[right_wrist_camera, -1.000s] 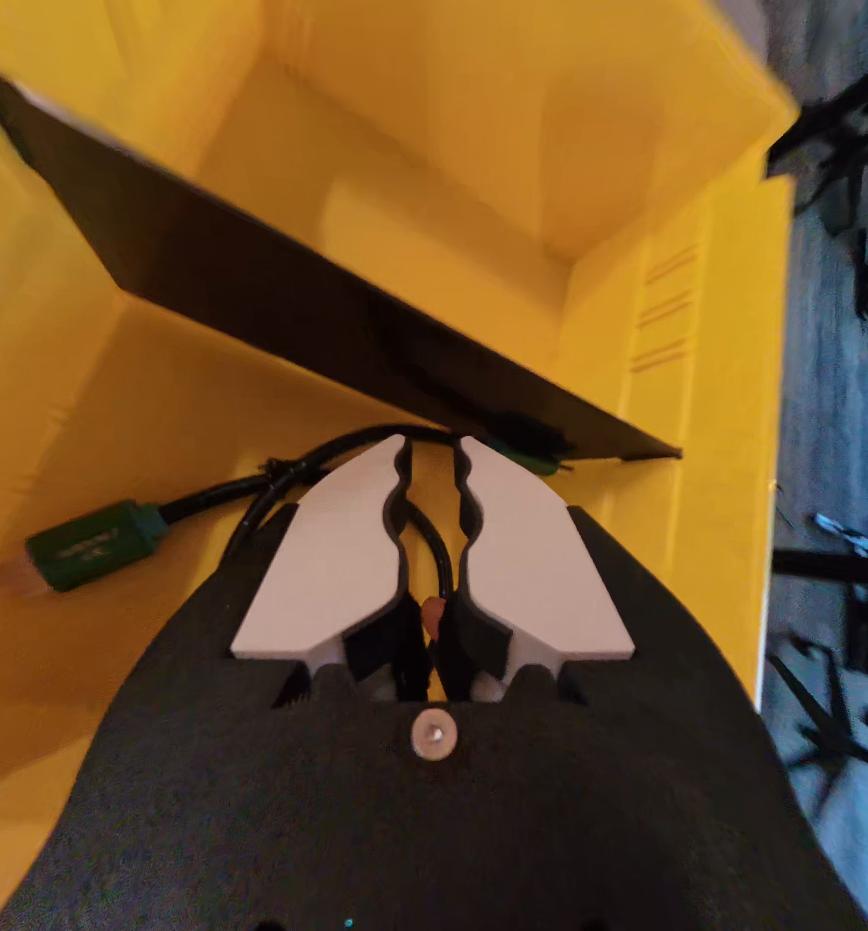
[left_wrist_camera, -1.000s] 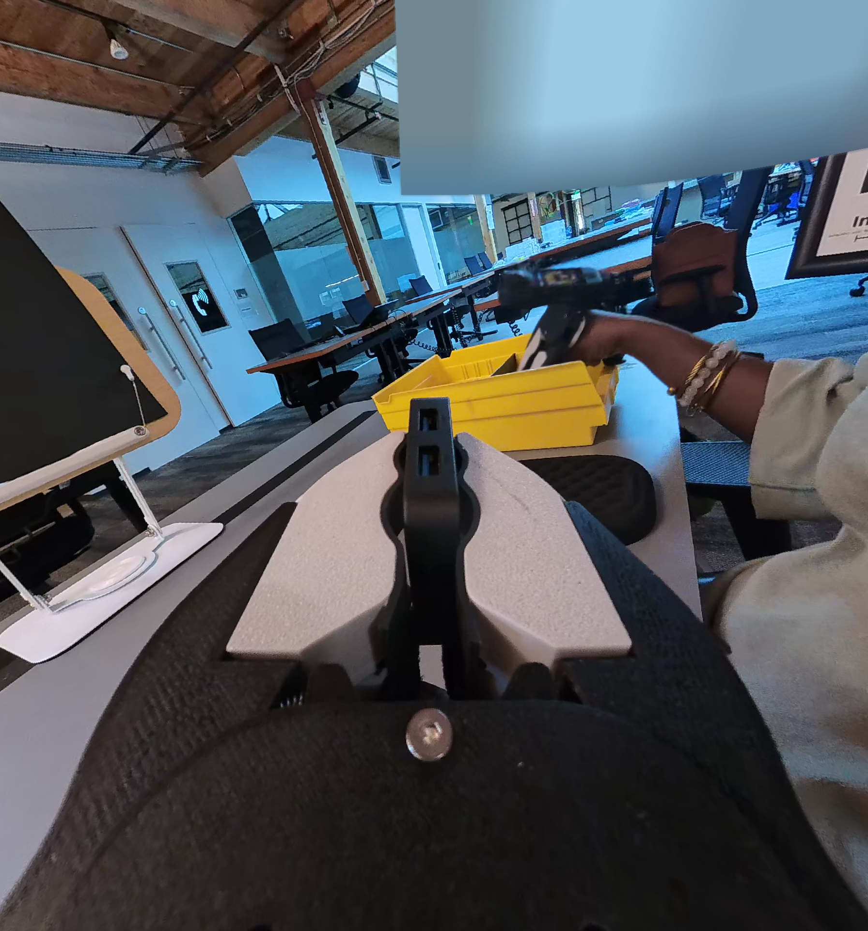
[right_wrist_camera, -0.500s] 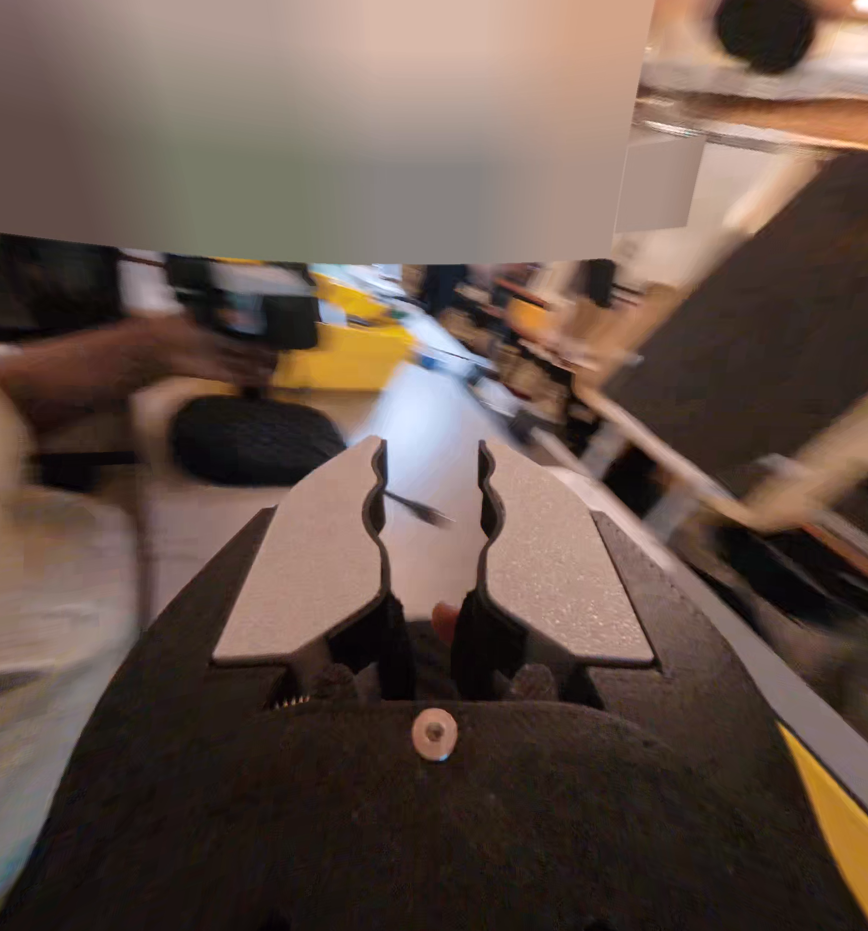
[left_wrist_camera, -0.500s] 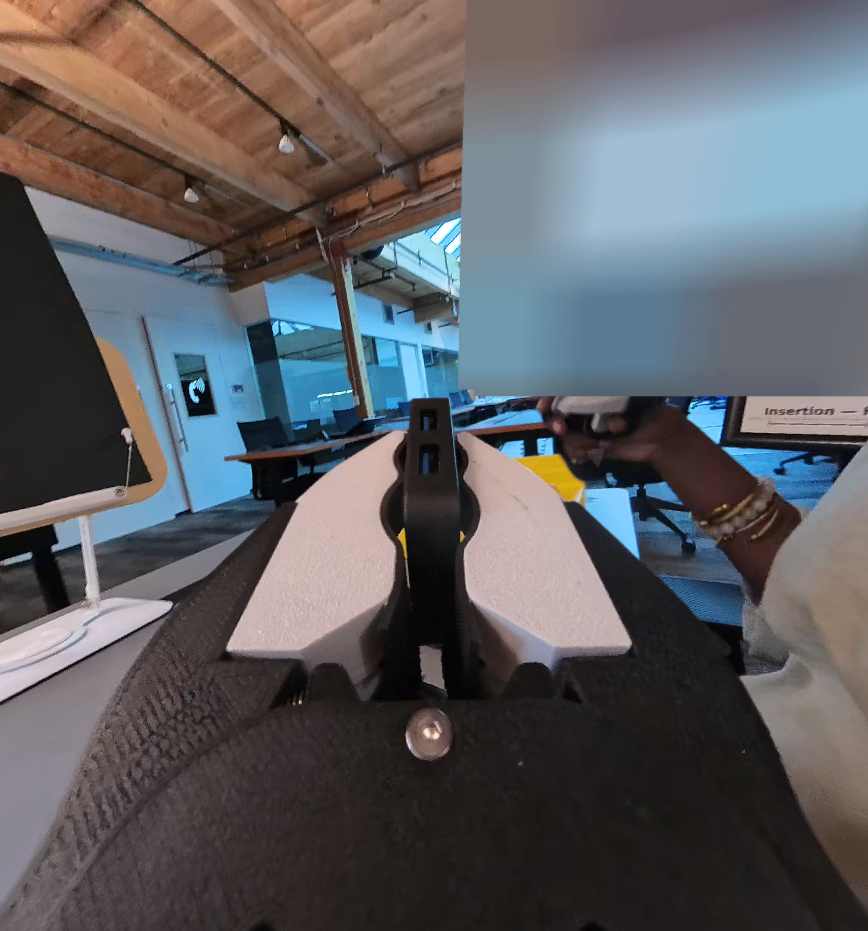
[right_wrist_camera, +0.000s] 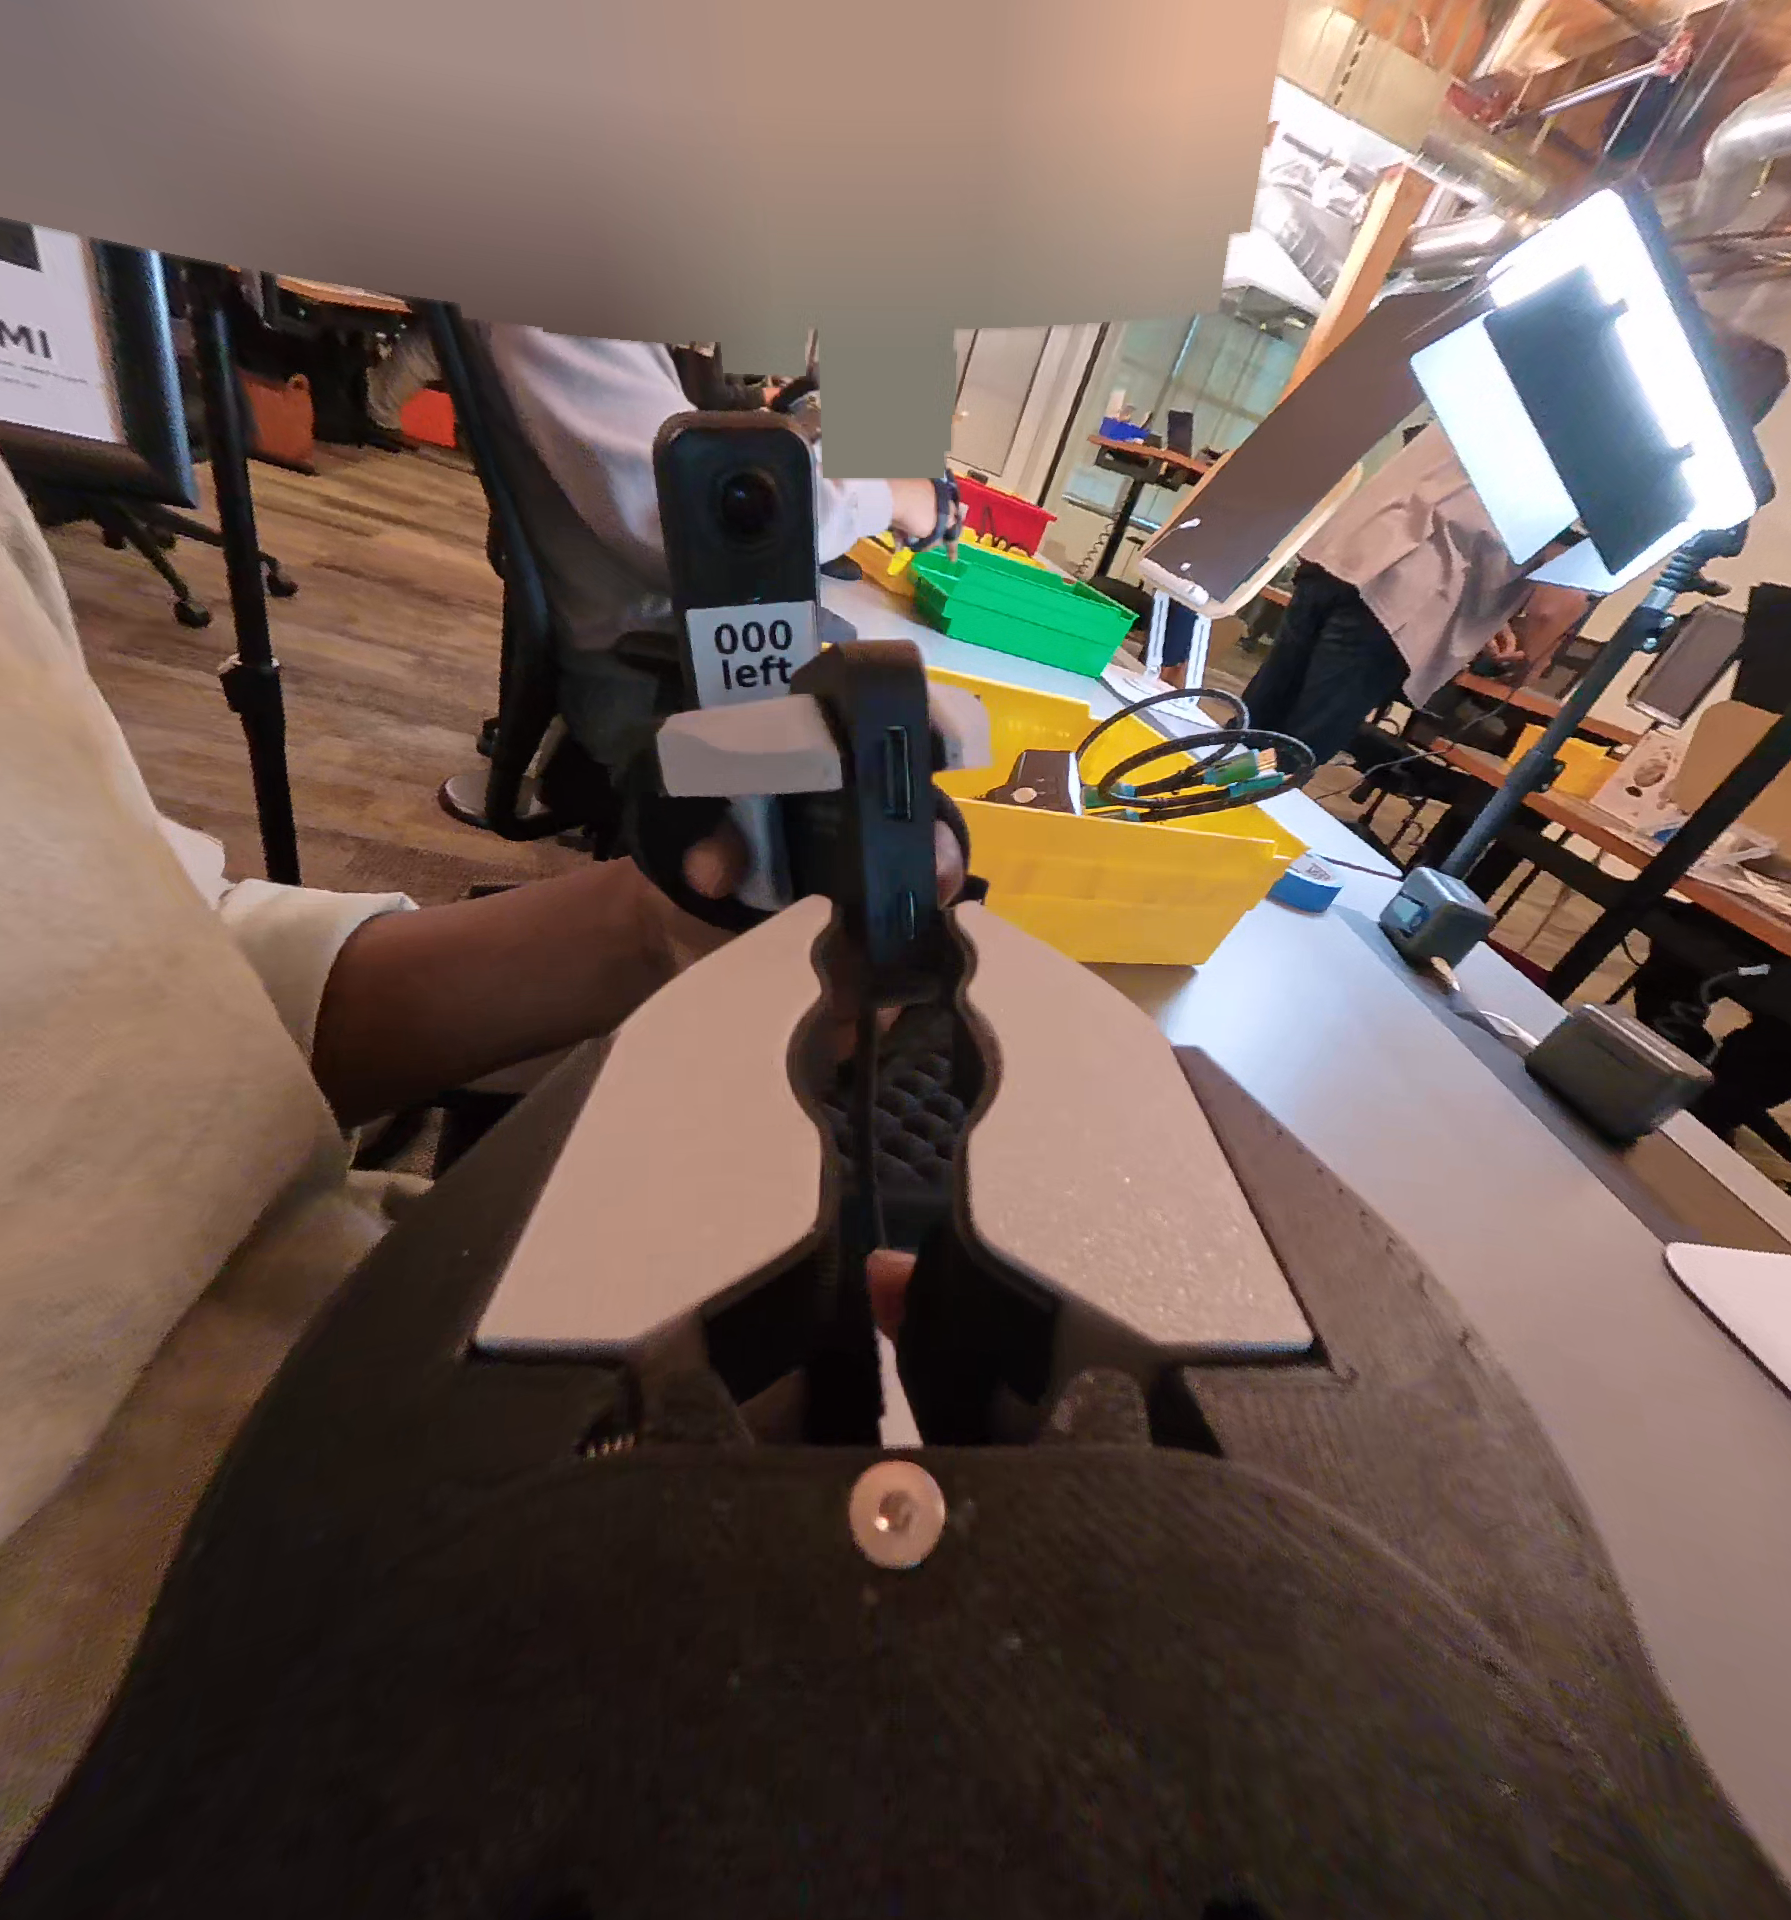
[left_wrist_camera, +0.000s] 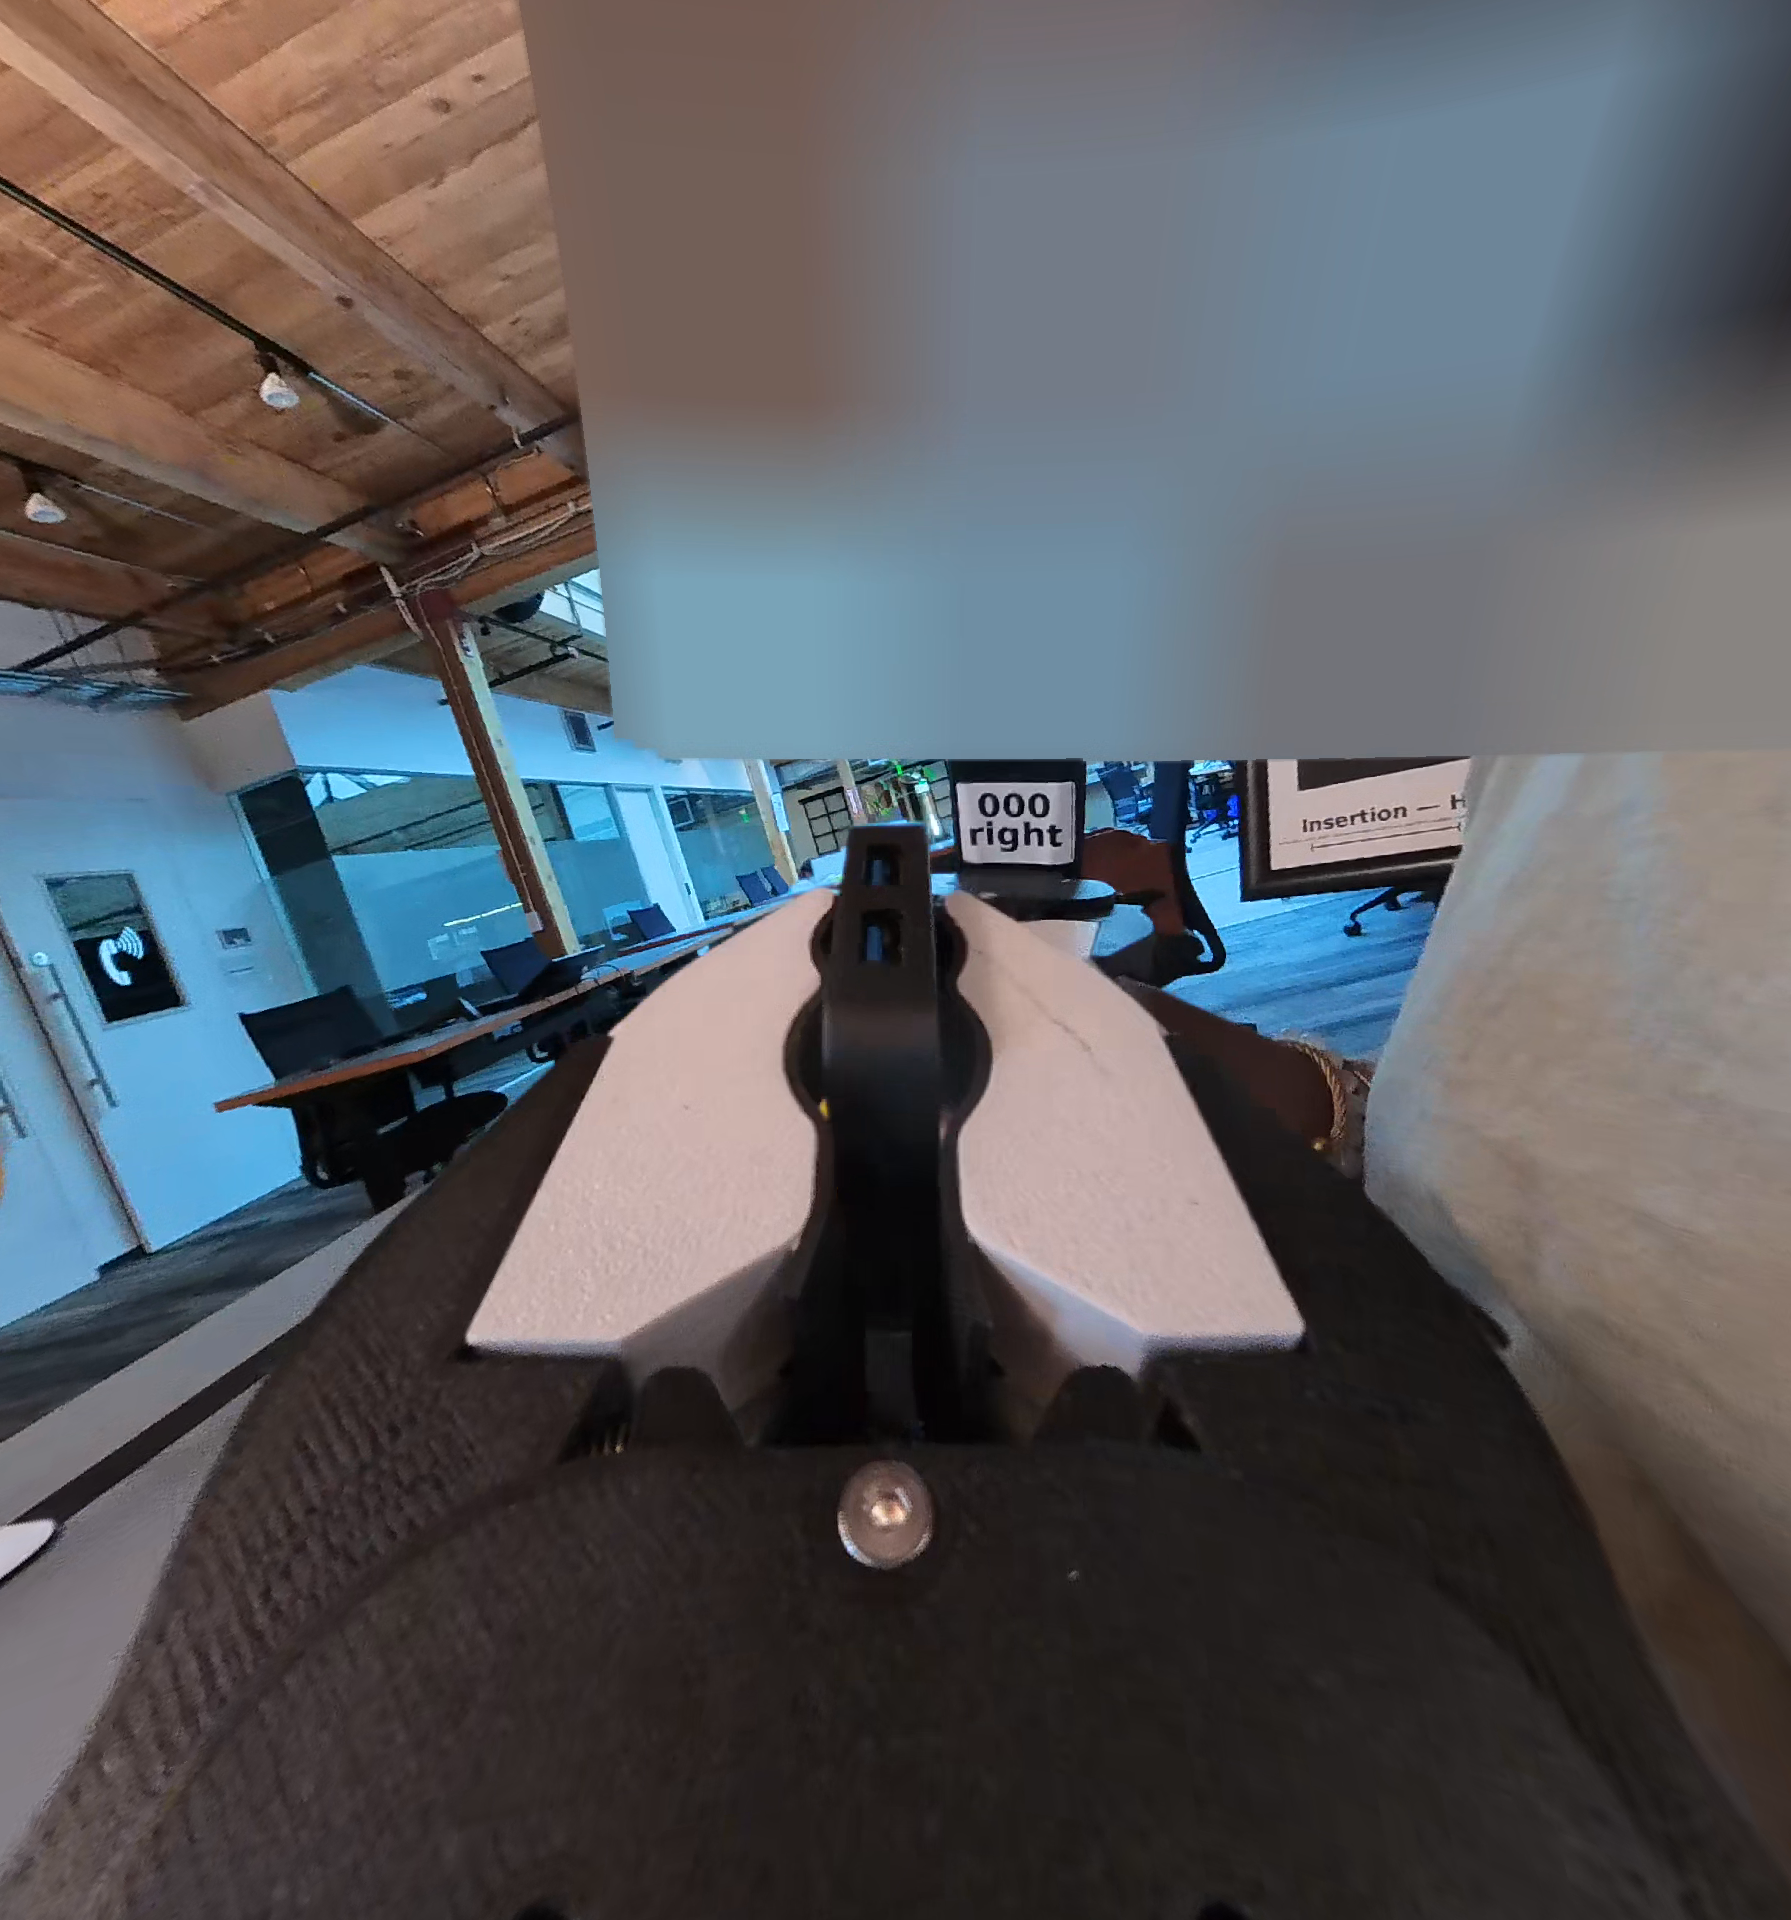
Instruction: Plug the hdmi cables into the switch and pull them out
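In the left wrist view, the left gripper (left_wrist_camera: 886, 914) is pinching a slim black plastic HDMI switch (left_wrist_camera: 883, 1039) between its two pale grey fingers (left_wrist_camera: 683, 1132), which are pressing against its flanks; the switch is standing on edge, poking out past the fingertips with two small ports facing up.

In the right wrist view, the right gripper (right_wrist_camera: 896, 935) is pointing at the same switch (right_wrist_camera: 891, 790), its grey fingers (right_wrist_camera: 1088, 1164) sitting slightly apart with a thin black cable (right_wrist_camera: 870, 1132) running down the gap between them — whether they are truly gripping it is hard to tell. A black quilted pad (right_wrist_camera: 917, 1112) is showing through the gap on the grey surface (right_wrist_camera: 1390, 1039).

Just beyond, the left gripper (right_wrist_camera: 818, 743) is facing this way, held by a hand (right_wrist_camera: 704, 873), a black camera (right_wrist_camera: 737, 530) mounted above it. Farther back on the surface, a yellow plastic bin (right_wrist_camera: 1119, 883) is holding coiled black HDMI cables with green plugs (right_wrist_camera: 1197, 764) — and a green plastic tray (right_wrist_camera: 1016, 608) is lying behind it. A lit panel lamp (right_wrist_camera: 1587, 384) is standing at the far right.
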Tool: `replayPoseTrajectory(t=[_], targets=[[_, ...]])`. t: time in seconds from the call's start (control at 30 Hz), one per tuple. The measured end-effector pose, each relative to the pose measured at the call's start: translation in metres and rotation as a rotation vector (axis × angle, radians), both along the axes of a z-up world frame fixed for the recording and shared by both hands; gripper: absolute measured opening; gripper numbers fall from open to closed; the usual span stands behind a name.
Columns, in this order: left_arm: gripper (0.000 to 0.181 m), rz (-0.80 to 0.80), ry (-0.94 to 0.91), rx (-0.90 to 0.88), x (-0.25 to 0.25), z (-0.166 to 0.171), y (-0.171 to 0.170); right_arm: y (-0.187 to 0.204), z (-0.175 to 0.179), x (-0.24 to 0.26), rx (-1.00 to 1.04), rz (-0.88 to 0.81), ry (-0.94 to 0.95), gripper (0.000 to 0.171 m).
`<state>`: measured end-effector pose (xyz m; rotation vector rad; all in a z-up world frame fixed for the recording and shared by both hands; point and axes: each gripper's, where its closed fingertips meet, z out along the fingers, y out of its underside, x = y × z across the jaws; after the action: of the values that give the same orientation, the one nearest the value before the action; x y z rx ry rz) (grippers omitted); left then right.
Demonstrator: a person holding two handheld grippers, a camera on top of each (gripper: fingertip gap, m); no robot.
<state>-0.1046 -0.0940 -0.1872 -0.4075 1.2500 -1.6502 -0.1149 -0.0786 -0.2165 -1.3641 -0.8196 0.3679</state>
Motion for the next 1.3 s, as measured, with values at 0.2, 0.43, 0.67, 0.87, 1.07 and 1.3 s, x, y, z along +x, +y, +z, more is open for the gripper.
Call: replayPoseTrajectory(t=[0.2,0.43,0.67,0.87,1.07,1.3], targets=[[0.053,0.151,-0.001,-0.061,-0.001,0.009,0.028,-0.018,0.030,0.045,0.183,-0.183,-0.143,0.015],[0.047,0.410,-0.061,-0.094,-0.009,0.015,0.071,-0.066,0.105,0.172,0.360,-0.673,-0.553,0.015],[0.042,0.454,-0.038,-0.067,-0.005,0.010,0.075,-0.073,0.054,0.327,-0.038,-0.878,-0.966,0.015],[0.042,0.491,0.078,0.050,0.013,-0.008,0.069,-0.055,-0.043,0.392,-0.425,-0.786,-1.060,0.015],[0.042,0.522,0.160,0.184,0.026,-0.027,0.062,-0.047,-0.086,0.403,-0.607,-0.701,-0.881,0.017],[0.041,0.492,0.143,0.127,0.021,-0.021,0.063,-0.049,-0.035,0.409,-0.420,-0.882,-0.725,0.036]])
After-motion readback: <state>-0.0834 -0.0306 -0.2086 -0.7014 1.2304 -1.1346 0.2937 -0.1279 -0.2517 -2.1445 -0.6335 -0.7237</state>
